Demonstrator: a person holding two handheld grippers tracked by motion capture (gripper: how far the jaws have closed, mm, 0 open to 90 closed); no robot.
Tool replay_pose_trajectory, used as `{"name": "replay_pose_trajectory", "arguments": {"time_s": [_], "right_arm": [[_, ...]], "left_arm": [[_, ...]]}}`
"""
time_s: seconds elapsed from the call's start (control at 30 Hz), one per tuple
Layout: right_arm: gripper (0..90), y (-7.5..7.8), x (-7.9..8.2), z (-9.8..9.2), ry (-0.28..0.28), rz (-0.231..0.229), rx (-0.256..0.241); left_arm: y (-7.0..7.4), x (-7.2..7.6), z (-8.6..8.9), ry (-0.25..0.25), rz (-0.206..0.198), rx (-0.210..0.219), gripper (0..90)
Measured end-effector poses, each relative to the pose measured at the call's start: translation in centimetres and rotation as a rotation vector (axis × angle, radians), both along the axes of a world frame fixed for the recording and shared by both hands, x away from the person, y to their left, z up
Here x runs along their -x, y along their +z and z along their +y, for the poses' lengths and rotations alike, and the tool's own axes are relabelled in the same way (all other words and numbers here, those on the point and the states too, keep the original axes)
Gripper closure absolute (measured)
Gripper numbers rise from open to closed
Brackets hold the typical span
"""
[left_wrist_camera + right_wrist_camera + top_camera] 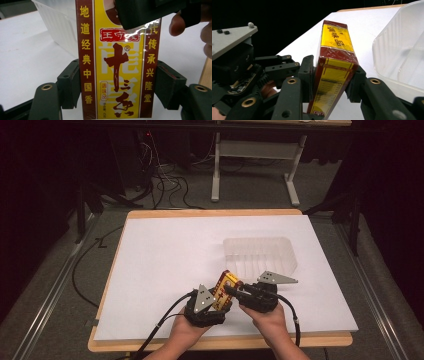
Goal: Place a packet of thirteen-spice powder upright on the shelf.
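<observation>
Left gripper [214,304] pinches the box's lower end; right gripper [239,293] clamps its upper part — both jaw pairs pressed on it. White table [165,255] below, clear bin [260,256] just beyond-right. I read the seasoning box [226,287] as lifted, long axis pointing toward that bin — right hand nearer.
</observation>
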State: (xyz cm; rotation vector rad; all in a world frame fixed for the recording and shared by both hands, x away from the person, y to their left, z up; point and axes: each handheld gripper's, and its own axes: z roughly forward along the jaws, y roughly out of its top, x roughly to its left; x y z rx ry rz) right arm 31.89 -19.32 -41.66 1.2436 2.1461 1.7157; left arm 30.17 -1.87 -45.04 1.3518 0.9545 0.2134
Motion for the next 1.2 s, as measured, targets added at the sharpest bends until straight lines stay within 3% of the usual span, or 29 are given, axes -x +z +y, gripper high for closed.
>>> {"name": "replay_pose_trajectory", "arguments": {"time_s": [0.33,0.8,1.0,1.13,1.2], "right_arm": [[68.1,0.2,0.1,-0.4,-0.015,-0.026,0.021],[68.3,0.9,0.5,-1.8,-0.068,-0.082,0.053],[68.3,1.3,0.5,-2.8,-0.091,-0.102,0.053],[68.3,1.4,0.5,-4.0,-0.127,-0.107,0.066],[68.3,1.5,0.6,-4.3,-0.14,-0.109,0.062]], "left_arm": [[0.2,-0.4,0.3,-0.018,0.048,0.016,25.1],[1.0,-0.5,2.4,-0.001,0.013,0.022,20.5],[1.1,-1.0,3.6,0.011,0.004,-0.013,18.4],[1.6,-1.6,4.8,0.043,0.017,-0.009,18.5],[2.2,-1.7,5.7,0.055,0.004,-0.018,18.5]]}}
